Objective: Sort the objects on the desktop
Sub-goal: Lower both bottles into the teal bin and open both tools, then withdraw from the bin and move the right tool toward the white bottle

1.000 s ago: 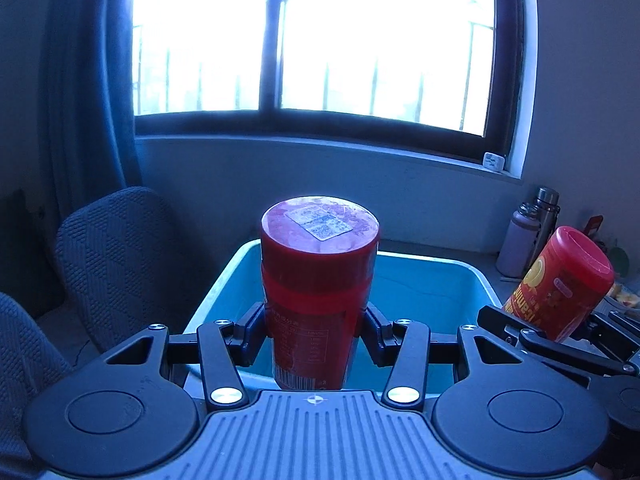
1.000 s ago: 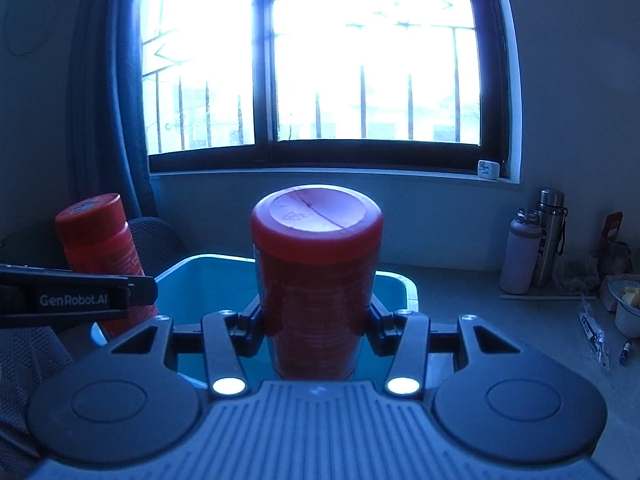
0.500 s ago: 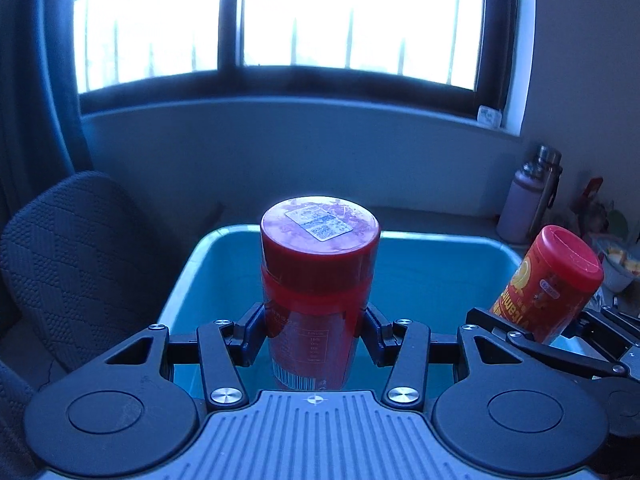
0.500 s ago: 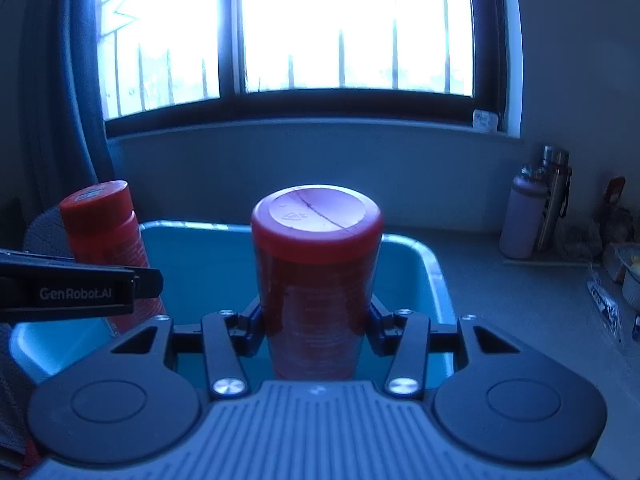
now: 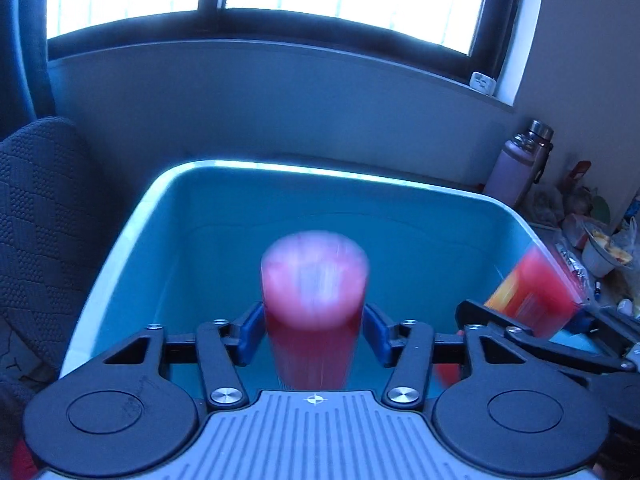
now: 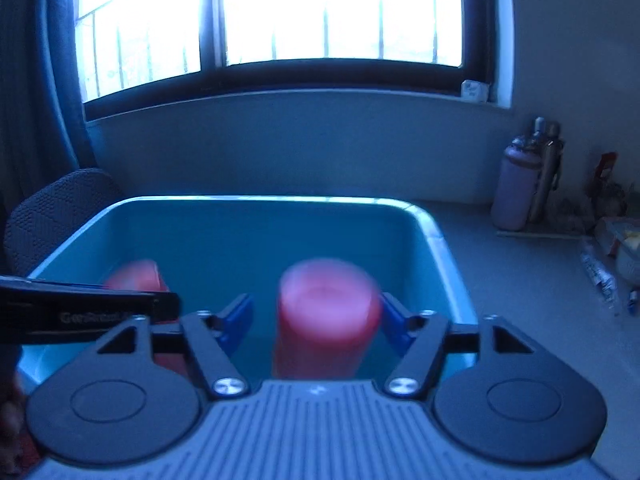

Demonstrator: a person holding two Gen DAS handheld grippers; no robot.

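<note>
Two red canisters being let go over the teal bin, both grippers' jaws opening.

The left gripper (image 5: 314, 334) is seen over the teal bin (image 5: 168, 200) with its blue pads (image 5: 250, 334) parted off a motion-blurred red canister (image 5: 314, 300) that sits between them, inside the bin's opening. The right gripper (image 6: 320, 322) is spread wider, a clear gap shown on both sides of the second red canister (image 6: 326, 320), also blurred and within the bin (image 6: 440, 240). Neither canister is clamped. Whether either has touched the bin floor cannot be told. Bottles (image 6: 520, 184) are stood on the desk (image 6: 520, 280) to the right, well apart.
</note>
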